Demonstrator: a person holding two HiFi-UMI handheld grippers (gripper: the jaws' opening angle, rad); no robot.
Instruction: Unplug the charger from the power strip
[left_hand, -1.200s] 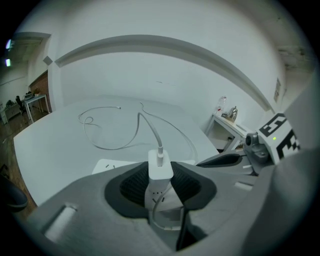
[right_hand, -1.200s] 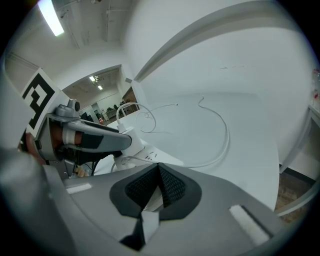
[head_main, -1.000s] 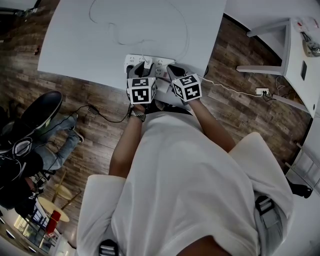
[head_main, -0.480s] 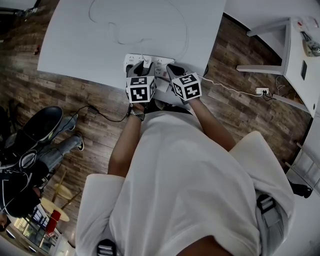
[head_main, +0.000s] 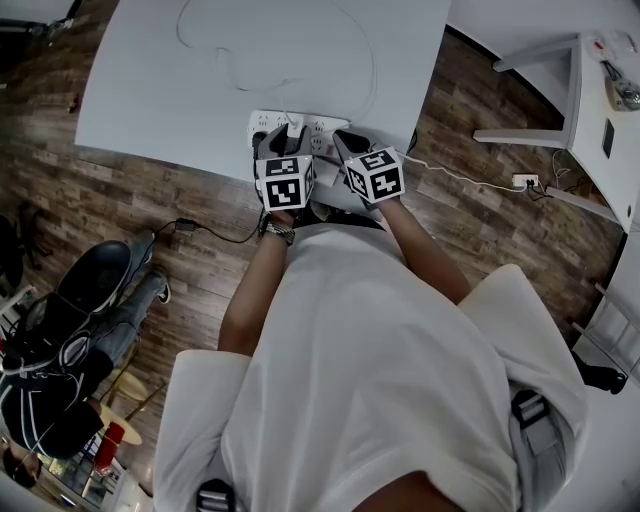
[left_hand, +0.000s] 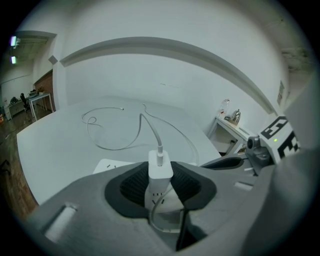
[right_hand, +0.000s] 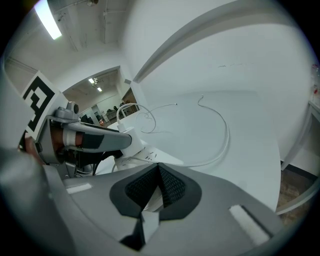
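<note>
white table (head_main: 140, 90) | wood floor (head_main: 480, 230) | seated person (head_main: 100, 310) lower-left | desk (head_main: 590, 100) right

The left tool (left_hand: 161, 186) held the white charger (left_hand: 160, 170) between its jaws, one dark ribbed pad (left_hand: 131, 187) against each side. The charger stood upright in the white power strip (left_hand: 112, 165), which lay flat on the white counter (left_hand: 65, 145). A white cable (left_hand: 150, 127) left the charger's top and ran away across the counter in loose loops. The right tool (left_hand: 225, 162), with its marker cube (left_hand: 280, 137), was just beside it on the right.
</note>
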